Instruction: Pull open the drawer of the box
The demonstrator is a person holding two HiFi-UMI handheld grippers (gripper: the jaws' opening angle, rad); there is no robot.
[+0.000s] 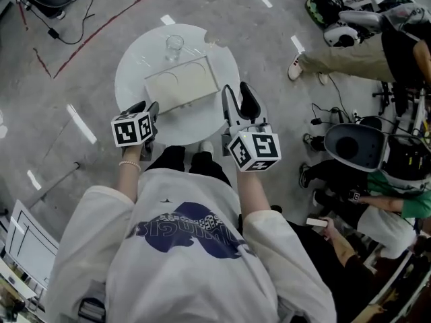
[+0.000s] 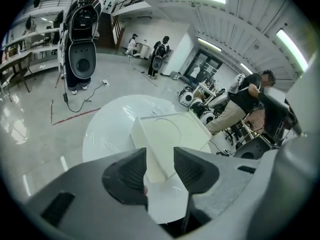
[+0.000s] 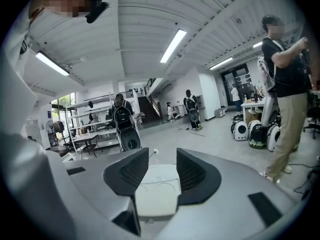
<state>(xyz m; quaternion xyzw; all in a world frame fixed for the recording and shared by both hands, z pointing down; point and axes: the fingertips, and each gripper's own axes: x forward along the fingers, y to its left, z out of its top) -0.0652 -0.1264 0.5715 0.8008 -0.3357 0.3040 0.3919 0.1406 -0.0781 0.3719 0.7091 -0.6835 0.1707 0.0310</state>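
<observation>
The right claw hung part-open and empty, the box just ahead on the table, the left claw likewise parted near its corner; seemingly the approach, with gripping the drawer front next.

A bare strip of the round table runs along the left and near sides of the box, wide enough for a gripper to pass, while the right side leaves less room before the rim. A glass stands at the box's far side, seemingly just beside it, and blocks a reach there. Beyond the table's right, a person's legs and grey equipment crowd the floor.
</observation>
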